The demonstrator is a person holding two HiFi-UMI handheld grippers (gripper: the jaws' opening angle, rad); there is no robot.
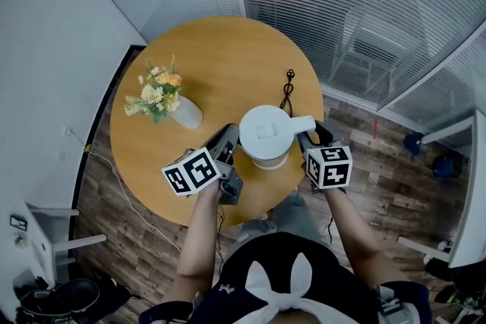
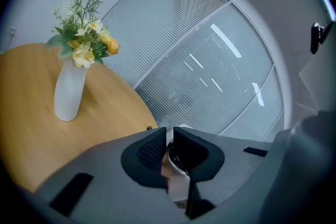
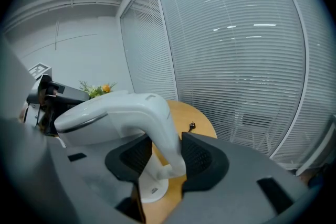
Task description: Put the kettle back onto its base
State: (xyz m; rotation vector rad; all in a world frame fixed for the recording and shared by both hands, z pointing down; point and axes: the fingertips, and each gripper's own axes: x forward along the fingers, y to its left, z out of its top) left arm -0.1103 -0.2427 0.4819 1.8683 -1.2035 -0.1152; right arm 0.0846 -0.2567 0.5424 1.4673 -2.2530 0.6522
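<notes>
The white kettle (image 1: 265,131) stands over its white base (image 1: 267,162) near the front of the round wooden table (image 1: 220,64); whether it rests on the base I cannot tell. The handle (image 1: 301,123) points right, and my right gripper (image 1: 310,139) is shut on it. In the right gripper view the curved handle (image 3: 160,123) runs between the pads of the right gripper (image 3: 163,153), with the base's disc (image 3: 149,192) below. My left gripper (image 1: 230,139) is at the kettle's left side. In its own view the jaws of the left gripper (image 2: 169,136) are nearly together on a thin white edge of the kettle (image 2: 178,165).
A white vase of yellow and white flowers (image 1: 184,113) stands left of the kettle, close to the left gripper. A black plug and cord (image 1: 288,89) lie behind the kettle. Glass walls with blinds (image 1: 364,4) lie beyond the table. The table's front edge is just under my hands.
</notes>
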